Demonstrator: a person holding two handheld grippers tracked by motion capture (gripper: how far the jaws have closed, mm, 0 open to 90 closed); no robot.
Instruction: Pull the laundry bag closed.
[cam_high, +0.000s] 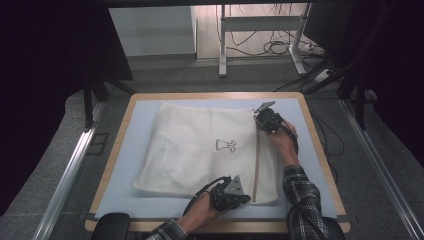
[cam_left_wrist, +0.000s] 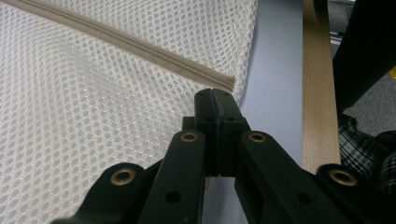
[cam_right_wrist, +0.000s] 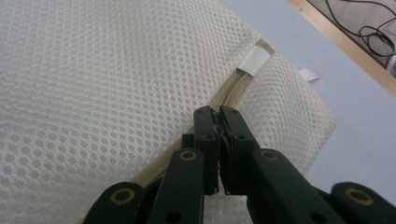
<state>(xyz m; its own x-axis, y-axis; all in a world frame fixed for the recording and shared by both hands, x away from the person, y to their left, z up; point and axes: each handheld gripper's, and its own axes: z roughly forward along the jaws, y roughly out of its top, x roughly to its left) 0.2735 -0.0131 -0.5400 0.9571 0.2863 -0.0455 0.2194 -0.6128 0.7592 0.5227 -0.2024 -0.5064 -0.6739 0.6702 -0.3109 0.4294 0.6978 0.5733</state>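
The tabletop (cam_high: 310, 150) carries a pale blue mat with a wooden rim showing round it; a white mesh bag (cam_high: 200, 150) lies flat on the mat and covers most of its middle, and everything else is placed from that bag. A small dark drawing (cam_high: 225, 145) sits near the bag's centre; a tan zipper (cam_high: 256, 160) runs along the bag's right side, from its far edge to its near edge.

The left tool (cam_high: 245, 198) rests at the bag's near edge, just beside the zipper's near end; in the left gripper view its jaws are pressed together at the bag's corner, though I cannot tell whether mesh is caught between them. The right tool (cam_high: 260, 120) sits at the bag's far right corner; in the right gripper view its jaws are clamped on the zipper (cam_right_wrist: 223, 95) at its pull; a white tab (cam_right_wrist: 254, 60) lies just past them.
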